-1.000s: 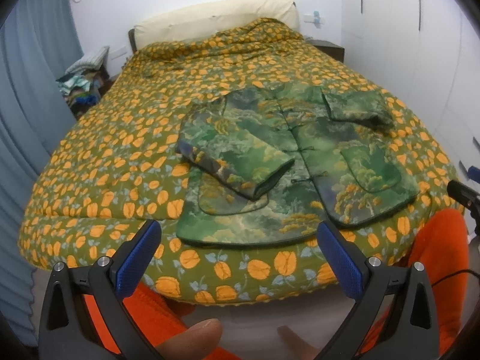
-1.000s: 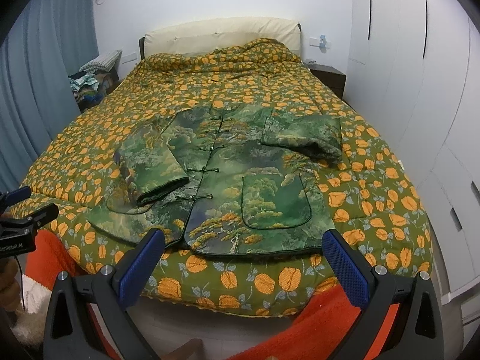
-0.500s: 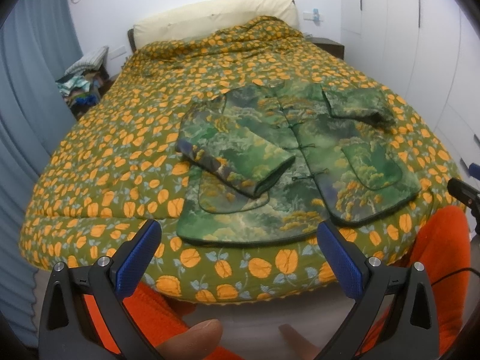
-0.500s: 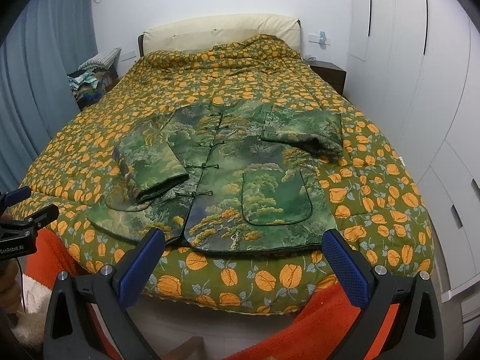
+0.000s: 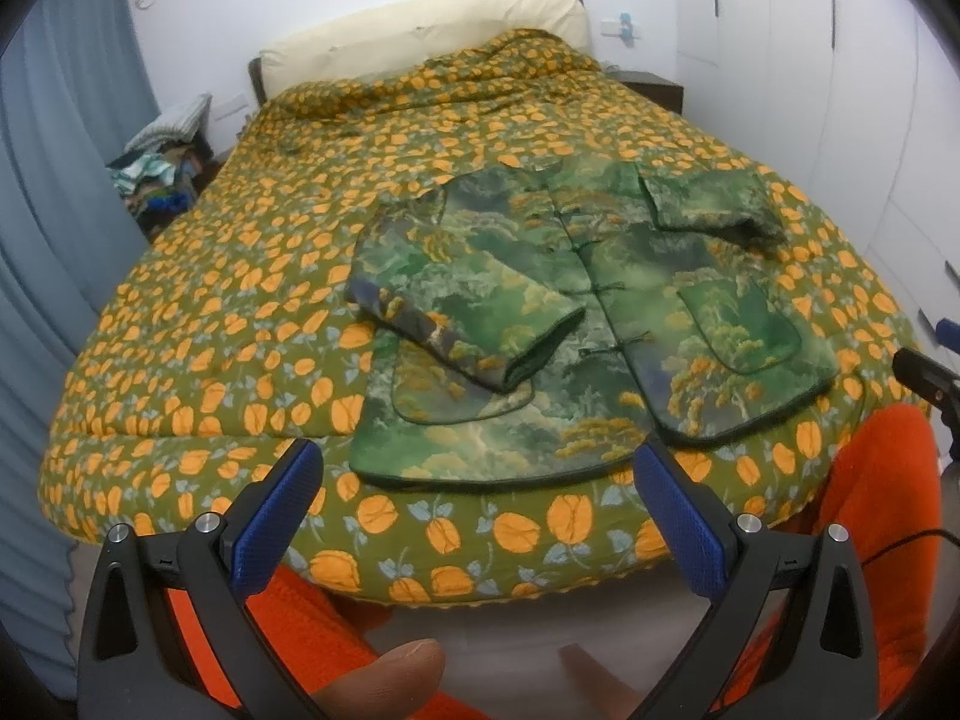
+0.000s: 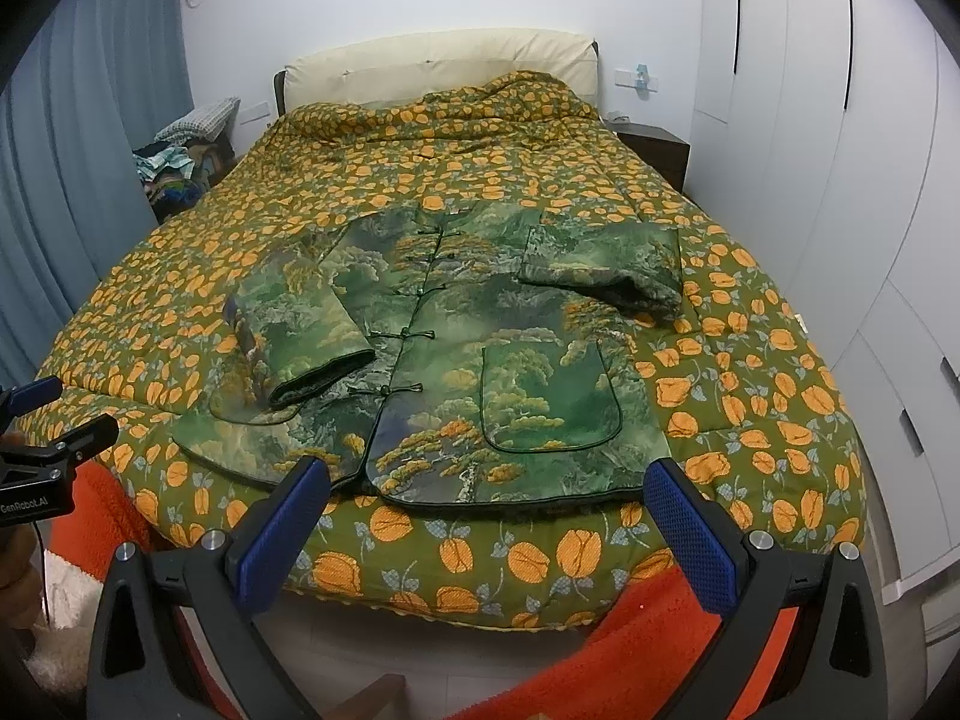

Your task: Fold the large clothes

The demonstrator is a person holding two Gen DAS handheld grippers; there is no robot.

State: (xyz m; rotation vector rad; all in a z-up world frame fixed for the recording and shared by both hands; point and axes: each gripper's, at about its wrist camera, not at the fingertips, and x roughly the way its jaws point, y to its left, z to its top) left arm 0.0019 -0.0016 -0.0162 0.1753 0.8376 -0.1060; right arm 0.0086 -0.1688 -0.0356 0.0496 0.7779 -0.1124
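A green landscape-print jacket (image 5: 600, 324) (image 6: 480, 360) with knot buttons lies flat, front up, at the foot of the bed. Both sleeves are folded in over its front: the left sleeve (image 5: 468, 312) (image 6: 300, 330) and the right sleeve (image 5: 708, 204) (image 6: 606, 264). My left gripper (image 5: 477, 480) hangs open just short of the jacket's hem, at its left half. Over the hem's right half, my right gripper (image 6: 489, 495) is open and holds nothing. Each gripper shows at the edge of the other's view: the right one (image 5: 927, 375) and the left one (image 6: 54, 426).
The bed carries a green quilt with orange flowers (image 5: 240, 312) (image 6: 750, 360) and a cream headboard (image 6: 438, 69). White wardrobe doors (image 6: 840, 120) run along the right, a blue curtain (image 6: 66, 180) and a clothes pile (image 6: 180, 162) on the left. A person's orange trouser legs (image 5: 876, 540) press against the bed's foot.
Both grippers have eased a little closer to the jacket's hem. The jacket and its sleeves lie as before.
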